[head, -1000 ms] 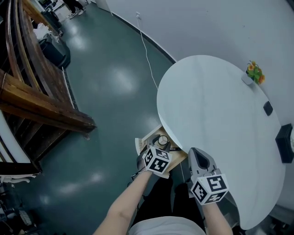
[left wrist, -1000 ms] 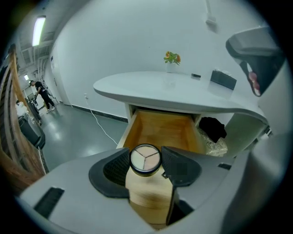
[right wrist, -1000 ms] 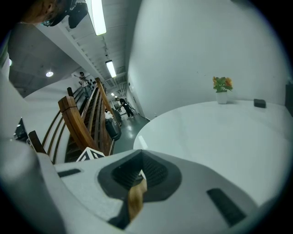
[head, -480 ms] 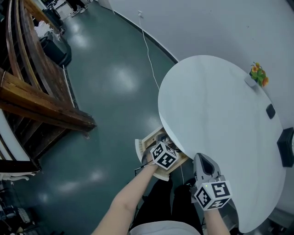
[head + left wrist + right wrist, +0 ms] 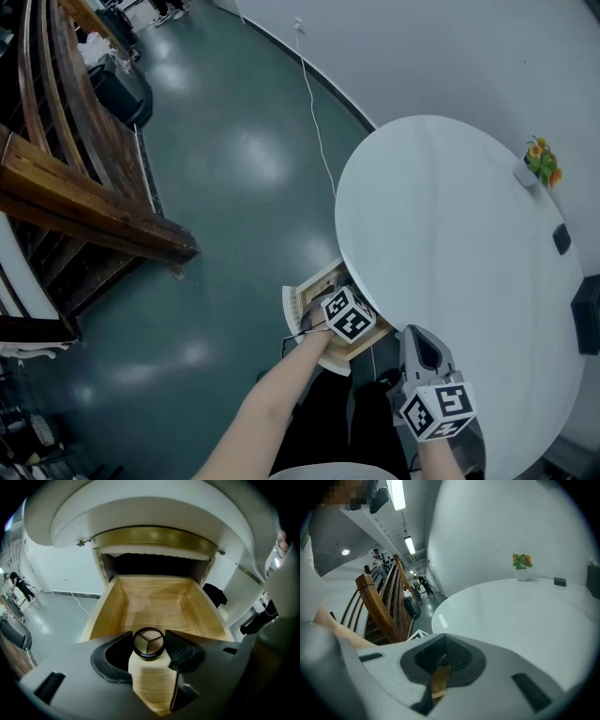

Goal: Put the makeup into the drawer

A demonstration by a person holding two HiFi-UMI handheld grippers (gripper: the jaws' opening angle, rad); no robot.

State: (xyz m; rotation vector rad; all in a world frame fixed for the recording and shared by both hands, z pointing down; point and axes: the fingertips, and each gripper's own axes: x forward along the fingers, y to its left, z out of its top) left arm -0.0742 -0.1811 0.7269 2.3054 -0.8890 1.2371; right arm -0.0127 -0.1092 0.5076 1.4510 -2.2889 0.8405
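Makeup jar held over the open drawer
The left gripper (image 5: 148,650) clamps a small round makeup jar (image 5: 149,642) between its jaws above the bare wooden drawer (image 5: 157,603), pulled out from under the round white table (image 5: 450,234); the right gripper (image 5: 440,663) hangs by the table's edge, jaws closed together (nothing between them)

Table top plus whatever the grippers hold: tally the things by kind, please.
Flower pot: 1
Dark objects: 2, the small dark object and the larger dark object at the picture's edge
Makeup jar, gripped: 1
Total: 4
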